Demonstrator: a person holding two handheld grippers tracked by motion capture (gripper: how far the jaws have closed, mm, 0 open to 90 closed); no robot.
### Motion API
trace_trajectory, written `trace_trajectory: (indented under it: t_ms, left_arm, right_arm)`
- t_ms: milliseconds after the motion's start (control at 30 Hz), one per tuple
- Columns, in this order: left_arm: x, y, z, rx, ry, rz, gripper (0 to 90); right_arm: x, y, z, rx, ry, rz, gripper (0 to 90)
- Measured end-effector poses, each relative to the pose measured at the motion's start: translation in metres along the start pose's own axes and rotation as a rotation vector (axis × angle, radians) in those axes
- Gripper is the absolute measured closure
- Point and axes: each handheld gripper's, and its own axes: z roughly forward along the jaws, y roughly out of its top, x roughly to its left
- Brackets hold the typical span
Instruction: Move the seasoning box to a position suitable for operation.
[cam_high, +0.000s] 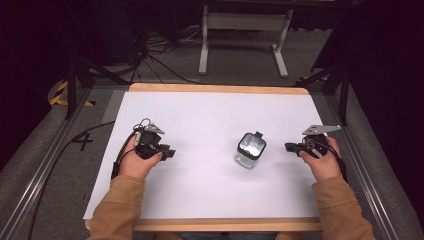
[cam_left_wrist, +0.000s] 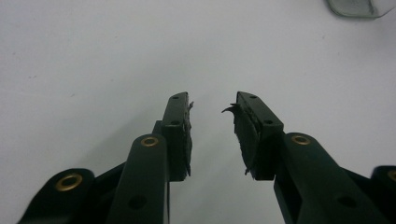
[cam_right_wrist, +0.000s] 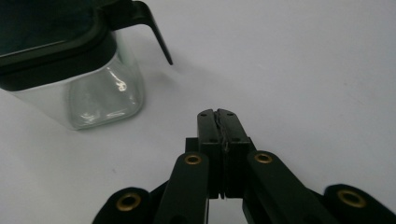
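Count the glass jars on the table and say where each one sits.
1. The glass jar with a black lid stands on the white table, right of centre, nearer the right tongs. Nothing looks hidden.

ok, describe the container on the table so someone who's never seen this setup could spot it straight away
Start from the white sheet that covers the wooden table. On it, right of centre and nearer the right gripper than the left gripper, stands a small jar. It is the one loose object on the sheet: clear squarish glass walls, a black lid with a black tab sticking out from one edge.

A white-topped table (cam_high: 200, 115) with wooden edges bears one clear, black-lidded jar (cam_high: 250, 150).
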Motion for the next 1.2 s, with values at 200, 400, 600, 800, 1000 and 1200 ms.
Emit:
trace_trajectory:
  t_ms: [200, 400, 600, 800, 1000, 1200]
  left_arm:
    - [0.001, 0.001, -0.003, -0.008, 0.004, -0.001, 71.2]
    - [0.003, 0.000, -0.004, -0.026, -0.020, -0.026, 71.5]
    - [0.002, 0.000, -0.006, -0.042, -0.021, -0.033, 71.2]
    - [0.000, -0.004, -0.005, -0.048, -0.016, -0.028, 71.3]
    - [-0.002, -0.006, -0.005, -0.039, -0.014, -0.022, 71.2]
    - [-0.002, -0.007, -0.005, -0.035, -0.014, -0.017, 70.5]
  right_arm:
    - [0.010, 0.004, 0.000, 0.005, 0.030, -0.037, 89.8]
    - [0.015, 0.005, -0.004, 0.022, 0.046, -0.033, 89.9]
    - [0.033, 0.006, 0.011, 0.013, 0.115, -0.054, 89.9]
    - [0.041, 0.009, 0.022, -0.018, 0.151, -0.063, 89.9]
    - [0.043, 0.010, 0.032, -0.002, 0.134, -0.068, 89.9]
    - [0.043, 0.010, 0.035, 0.022, 0.127, -0.073, 90.0]
